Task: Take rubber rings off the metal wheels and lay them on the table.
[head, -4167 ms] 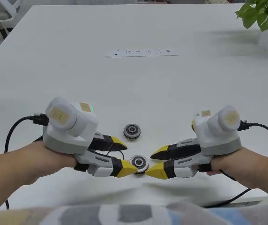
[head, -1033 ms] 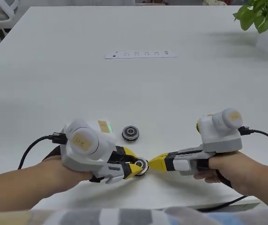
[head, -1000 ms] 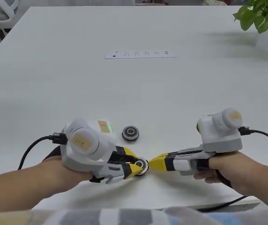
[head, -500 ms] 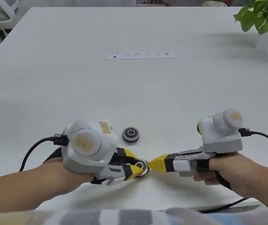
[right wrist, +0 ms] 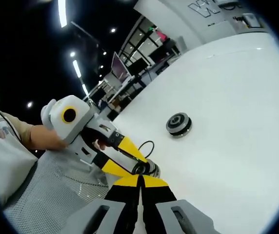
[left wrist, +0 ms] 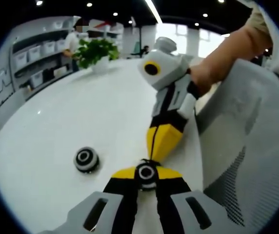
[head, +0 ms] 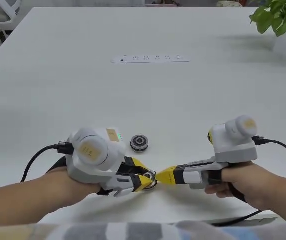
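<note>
White table, left tongs pinching metal wheel, right tongs pressed together beside it

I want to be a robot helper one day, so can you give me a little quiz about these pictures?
1. Count the metal wheels.
2. True or false: the left tool is shut on a wheel.
3. What lies far back on the table? A) power strip B) spoon C) book

Key: 1. two; 2. true; 3. A
</note>
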